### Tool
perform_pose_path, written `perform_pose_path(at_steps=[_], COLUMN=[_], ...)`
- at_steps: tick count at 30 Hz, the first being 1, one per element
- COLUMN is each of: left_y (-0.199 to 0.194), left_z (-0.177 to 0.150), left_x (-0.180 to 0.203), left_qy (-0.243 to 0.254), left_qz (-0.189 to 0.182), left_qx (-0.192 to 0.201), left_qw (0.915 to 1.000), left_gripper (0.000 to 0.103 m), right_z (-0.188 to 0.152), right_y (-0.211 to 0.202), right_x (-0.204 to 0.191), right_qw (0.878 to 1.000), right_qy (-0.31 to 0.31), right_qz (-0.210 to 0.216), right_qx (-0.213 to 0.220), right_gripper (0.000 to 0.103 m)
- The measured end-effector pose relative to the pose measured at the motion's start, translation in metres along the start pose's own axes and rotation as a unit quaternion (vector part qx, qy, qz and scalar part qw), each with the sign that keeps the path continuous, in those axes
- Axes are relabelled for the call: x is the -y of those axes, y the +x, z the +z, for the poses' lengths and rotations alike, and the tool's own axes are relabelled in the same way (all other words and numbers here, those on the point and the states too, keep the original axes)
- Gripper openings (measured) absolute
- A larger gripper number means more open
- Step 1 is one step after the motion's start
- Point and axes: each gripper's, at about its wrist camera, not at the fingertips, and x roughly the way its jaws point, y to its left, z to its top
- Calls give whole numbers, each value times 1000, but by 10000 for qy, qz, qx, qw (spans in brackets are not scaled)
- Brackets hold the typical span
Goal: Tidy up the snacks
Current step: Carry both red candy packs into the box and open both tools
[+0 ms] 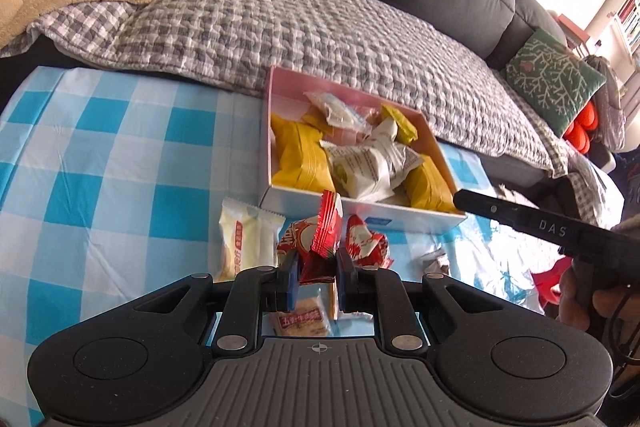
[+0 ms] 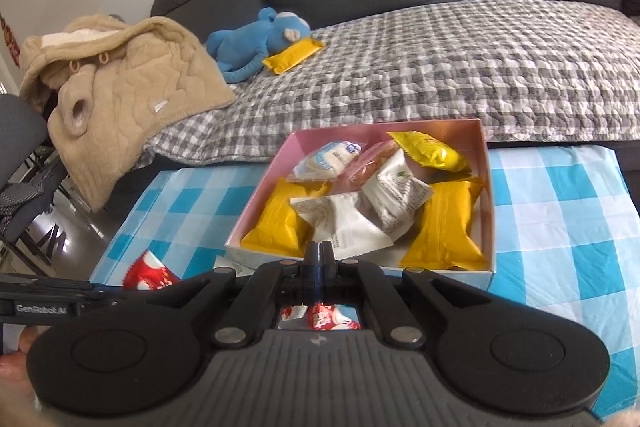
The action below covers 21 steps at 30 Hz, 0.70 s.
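Observation:
A pink-lined cardboard box (image 1: 276, 83) on the blue checked tablecloth holds several yellow, white and clear snack packets; it also shows in the right wrist view (image 2: 486, 147). My left gripper (image 1: 317, 267) is shut on a red snack packet (image 1: 326, 227), held upright in front of the box. More red packets (image 1: 366, 243) and a cream packet (image 1: 244, 239) lie beside it. My right gripper (image 2: 319, 259) is shut and empty at the box's near edge. A yellow packet (image 2: 294, 57) lies on the sofa by the blue plush toy (image 2: 256, 39).
A grey sofa with a checked quilt (image 2: 440, 67) stands behind the table. A beige fleece jacket (image 2: 120, 79) hangs off its left end. A green cushion (image 1: 552, 79) sits at the right. A red packet (image 2: 148, 273) lies at the table's left.

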Motion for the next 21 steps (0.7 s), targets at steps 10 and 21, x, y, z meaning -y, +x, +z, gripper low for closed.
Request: perform_pose_path(at_steps=[10, 21], left_y=[10, 17], left_z=[5, 7], left_x=[-2, -8], left_qy=[-134, -160], left_qz=[42, 137], left_qx=[21, -18], left_qw=[9999, 9998], left_gripper=[16, 16], right_z=[-21, -45], right_y=[26, 85], right_x=[-21, -34], right_qw=[9947, 9768], right_qy=[-870, -1862], right_qz=[94, -491], right_qx=[-544, -936], right_gripper=[22, 44])
